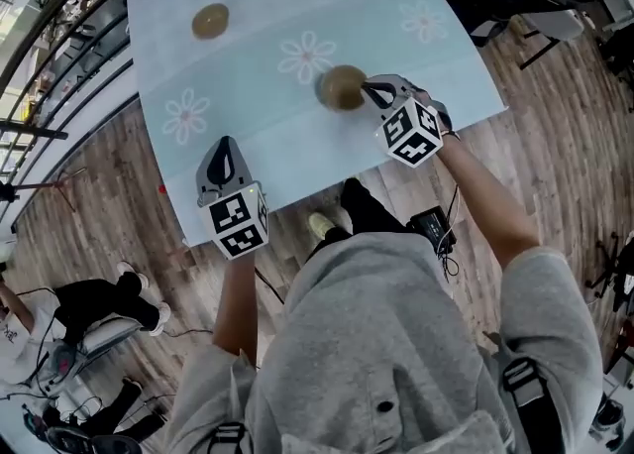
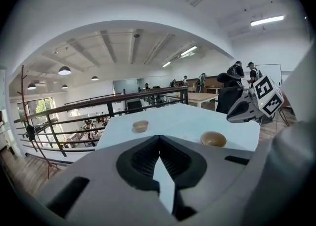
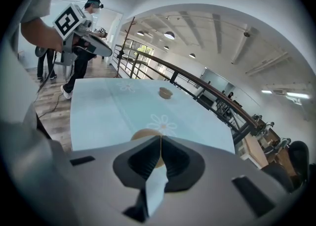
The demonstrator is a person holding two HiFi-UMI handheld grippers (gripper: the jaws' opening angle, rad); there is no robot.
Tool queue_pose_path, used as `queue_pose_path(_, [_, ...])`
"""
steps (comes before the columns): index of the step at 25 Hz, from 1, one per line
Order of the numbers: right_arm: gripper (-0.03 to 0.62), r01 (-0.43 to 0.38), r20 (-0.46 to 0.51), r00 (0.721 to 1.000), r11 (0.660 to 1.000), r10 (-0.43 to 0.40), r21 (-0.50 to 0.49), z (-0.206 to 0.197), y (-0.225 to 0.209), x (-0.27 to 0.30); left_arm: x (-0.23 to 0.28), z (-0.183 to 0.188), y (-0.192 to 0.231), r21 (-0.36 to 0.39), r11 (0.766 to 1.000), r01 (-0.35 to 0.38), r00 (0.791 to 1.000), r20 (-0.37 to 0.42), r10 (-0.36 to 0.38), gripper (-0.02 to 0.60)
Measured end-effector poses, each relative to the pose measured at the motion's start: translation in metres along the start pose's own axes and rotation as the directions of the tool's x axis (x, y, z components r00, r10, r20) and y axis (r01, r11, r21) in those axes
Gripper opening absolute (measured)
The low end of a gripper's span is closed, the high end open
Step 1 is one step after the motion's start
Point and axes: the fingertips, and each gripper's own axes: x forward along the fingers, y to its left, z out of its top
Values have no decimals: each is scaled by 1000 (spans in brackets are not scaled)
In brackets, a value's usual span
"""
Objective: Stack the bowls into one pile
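Note:
Two brown bowls stand apart on a pale blue flowered tablecloth [image 1: 248, 95]. The far bowl [image 1: 209, 21] [image 2: 140, 126] [image 3: 165, 93] sits near the table's back left. The near bowl [image 1: 342, 87] [image 2: 213, 139] [image 3: 143, 134] rests mid-table. My right gripper [image 1: 369, 93] [image 3: 160, 140] is shut, its tips at the near bowl's right rim; whether they pinch the rim is unclear. My left gripper [image 1: 226, 147] [image 2: 159, 141] is shut and empty, hovering over the table's front edge, well away from both bowls.
Wooden floor surrounds the table. A dark railing [image 2: 98, 104] runs beyond the table's far side. A person's legs and shoe [image 1: 327, 222] are below the front edge. Chairs [image 1: 555, 26] stand at the right. Another person sits at lower left [image 1: 89, 308].

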Motion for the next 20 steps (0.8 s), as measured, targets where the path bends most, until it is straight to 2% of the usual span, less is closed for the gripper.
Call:
queue_pose_path(9, [28,-14,29,999,998,13,54,-3,-52,22,63,43,-8,73,997,-7,1000,7,6,18])
queue_pose_path(14, [28,-30,35,999,997,28,72,-14,-70,40,96,50,-10,110,994,-13,1000,-17,15,18])
queue_pose_path(20, [28,-70,33,997,996,69,49,-19,-76,55,133,52,-7,166,986,-7,998,-58,17,20])
